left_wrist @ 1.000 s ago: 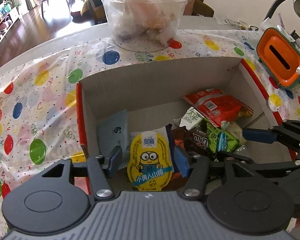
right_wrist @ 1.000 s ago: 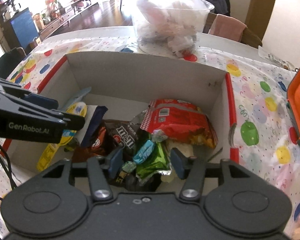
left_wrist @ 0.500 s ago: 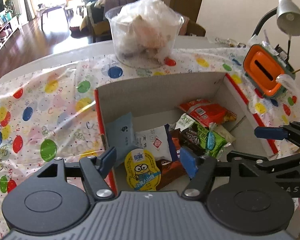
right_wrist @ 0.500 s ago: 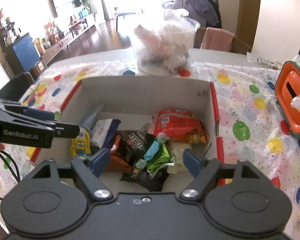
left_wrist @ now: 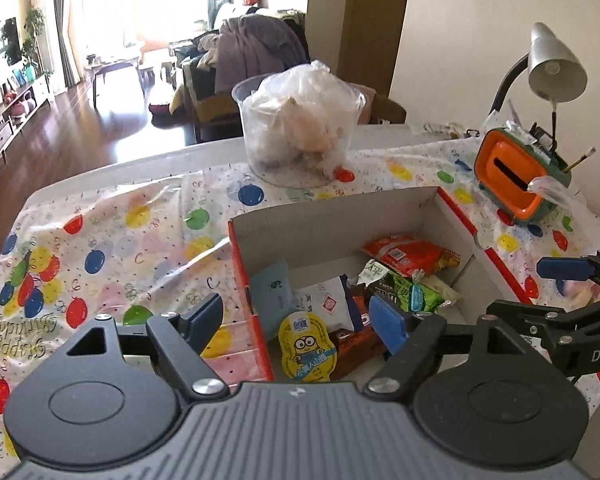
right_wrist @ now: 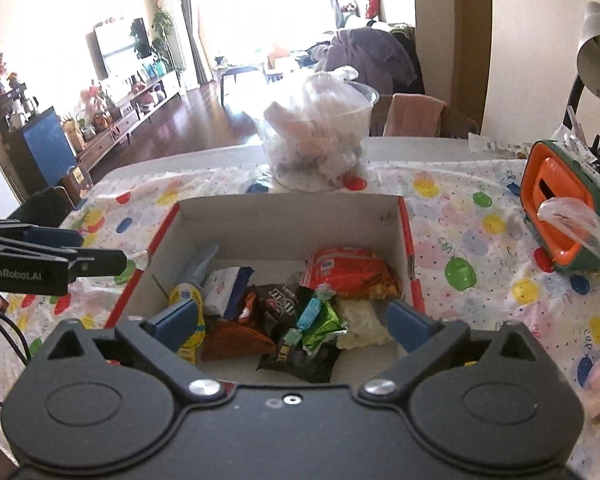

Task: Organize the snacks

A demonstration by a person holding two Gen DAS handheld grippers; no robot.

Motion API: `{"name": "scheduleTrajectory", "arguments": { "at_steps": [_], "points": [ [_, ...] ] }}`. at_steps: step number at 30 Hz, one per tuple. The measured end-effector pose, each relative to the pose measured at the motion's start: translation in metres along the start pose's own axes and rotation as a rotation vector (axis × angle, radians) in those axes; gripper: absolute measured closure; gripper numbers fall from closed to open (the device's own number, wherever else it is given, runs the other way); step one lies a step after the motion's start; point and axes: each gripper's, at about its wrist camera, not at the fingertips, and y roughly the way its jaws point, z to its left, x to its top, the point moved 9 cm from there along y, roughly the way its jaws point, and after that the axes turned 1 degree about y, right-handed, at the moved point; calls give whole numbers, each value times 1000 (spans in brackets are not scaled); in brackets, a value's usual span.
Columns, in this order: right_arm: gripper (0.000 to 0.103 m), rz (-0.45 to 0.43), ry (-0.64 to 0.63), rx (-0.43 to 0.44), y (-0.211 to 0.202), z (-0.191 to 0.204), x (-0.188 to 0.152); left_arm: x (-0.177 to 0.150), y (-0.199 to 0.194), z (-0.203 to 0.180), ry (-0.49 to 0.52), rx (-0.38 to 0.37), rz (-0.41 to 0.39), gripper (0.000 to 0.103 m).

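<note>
A cardboard box [left_wrist: 328, 210] [right_wrist: 284, 224] with red outer sides holds the snacks. Among them are a yellow minion pouch [left_wrist: 306, 348] [right_wrist: 185, 294], a red packet [left_wrist: 410, 254] [right_wrist: 348, 272], a green wrapper [left_wrist: 424, 296] [right_wrist: 322, 320], a dark chocolate bag [right_wrist: 280, 300] and a white pack [left_wrist: 324, 300]. My left gripper [left_wrist: 296, 316] hangs above the box's near left corner, its jaws opening with nothing between them. Over the near edge, my right gripper [right_wrist: 294, 322] has its jaws opening very wide, also empty. Each gripper shows in the other's view: right gripper [left_wrist: 540, 292], left gripper [right_wrist: 80, 250].
A clear tub [left_wrist: 300, 132] stuffed with a plastic bag stands behind the box. At the back right are an orange and green holder [left_wrist: 516, 176] and a desk lamp [left_wrist: 556, 68]. A balloon-print cloth [left_wrist: 100, 248] covers the table.
Both grippers have risen and drawn back from inside the box while their jaws widened. The minion pouch, earlier between the left fingers, now lies in the box.
</note>
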Motion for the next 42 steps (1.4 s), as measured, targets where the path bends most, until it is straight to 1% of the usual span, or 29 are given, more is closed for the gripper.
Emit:
{"name": "scheduleTrajectory", "arguments": {
  "at_steps": [3,5,12,18,19,20,22,23,31,36,42],
  "points": [
    [0,-21,-3,4,-9,4,-1,-2,-11,0,2,-14,-15,22],
    [0,-34,-9,1,-16,7,-2,-4,-18,-1,6,-20,-24,19],
    [0,-73,-44,4,-34,19,-3,-7,-38,-6,11,-32,-65,19],
    [0,-87,-12,7,-41,17,-6,-11,-46,-11,10,-49,-72,18],
    [0,-88,-1,6,-42,16,-7,-12,-47,-11,8,-49,-72,17],
    [0,-87,10,6,-43,14,-7,-13,-48,-11,4,-50,-72,12],
    [0,-90,24,7,-44,11,-8,-14,-49,-12,-3,-59,-79,6],
    [0,-92,29,5,-45,10,-9,-14,-50,-13,-4,-58,-84,4],
    [0,-97,72,-2,-43,-1,-10,-19,-50,-19,-8,-51,-77,4],
    [0,-100,70,-1,-44,-2,-11,-20,-51,-20,-19,-47,-80,4],
    [0,-117,79,-23,-45,-5,-11,-22,-48,-19,-32,-37,-70,4]
  ]
}}
